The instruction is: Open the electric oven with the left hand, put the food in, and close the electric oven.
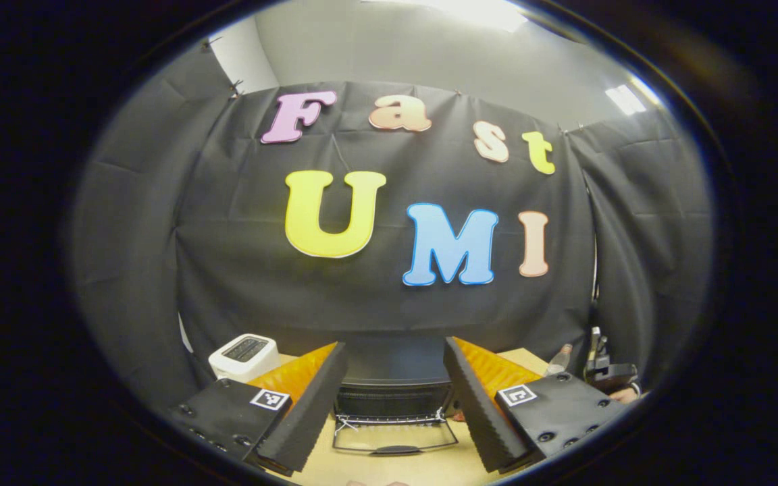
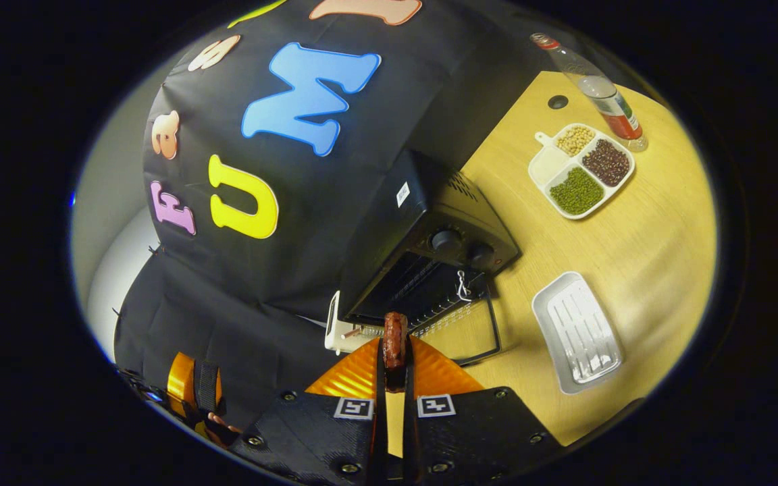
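black electric oven (image 2: 429,229) sits on the table (image 2: 632,229) with its door (image 2: 460,331) dropped open. right tongs (image 2: 394,368) pinch a brown sausage (image 2: 395,341), aimed at the cavity from above. left tongs (image 1: 394,395) hang wide apart, empty, facing the oven. risk: the tilted approach may knock the sausage against the door or rack, working it loose from so thin a pinch.
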Action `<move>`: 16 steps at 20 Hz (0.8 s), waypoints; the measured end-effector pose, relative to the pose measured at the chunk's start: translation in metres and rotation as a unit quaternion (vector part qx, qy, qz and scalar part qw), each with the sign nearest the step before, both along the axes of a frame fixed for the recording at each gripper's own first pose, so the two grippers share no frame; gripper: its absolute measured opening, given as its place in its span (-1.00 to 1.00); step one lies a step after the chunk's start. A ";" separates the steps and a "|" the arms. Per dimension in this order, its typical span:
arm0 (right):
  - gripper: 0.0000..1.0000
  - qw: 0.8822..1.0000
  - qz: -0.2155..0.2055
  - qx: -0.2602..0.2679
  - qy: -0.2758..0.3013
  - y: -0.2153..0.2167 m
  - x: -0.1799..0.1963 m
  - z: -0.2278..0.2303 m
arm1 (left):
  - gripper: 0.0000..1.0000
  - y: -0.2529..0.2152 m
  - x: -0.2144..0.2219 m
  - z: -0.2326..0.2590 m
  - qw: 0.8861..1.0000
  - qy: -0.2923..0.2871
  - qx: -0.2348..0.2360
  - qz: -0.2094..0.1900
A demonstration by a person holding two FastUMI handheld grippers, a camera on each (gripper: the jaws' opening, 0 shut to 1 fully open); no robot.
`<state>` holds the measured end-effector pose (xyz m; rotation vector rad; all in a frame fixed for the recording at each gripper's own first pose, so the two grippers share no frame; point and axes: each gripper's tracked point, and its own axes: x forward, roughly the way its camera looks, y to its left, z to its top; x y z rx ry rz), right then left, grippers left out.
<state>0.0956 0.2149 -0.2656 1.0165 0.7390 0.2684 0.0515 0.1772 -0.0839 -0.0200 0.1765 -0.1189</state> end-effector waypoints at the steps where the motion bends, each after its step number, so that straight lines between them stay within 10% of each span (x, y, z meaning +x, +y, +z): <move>1: -0.82 1.000 -0.003 -0.001 0.002 0.010 0.010 -0.006 | 1.00 0.010 -0.001 0.000 1.000 0.003 -0.001 -0.001; 16: -0.82 0.995 -0.096 0.000 0.021 0.101 0.157 -0.101 | 1.00 0.128 -0.005 -0.031 0.997 0.051 0.022 0.046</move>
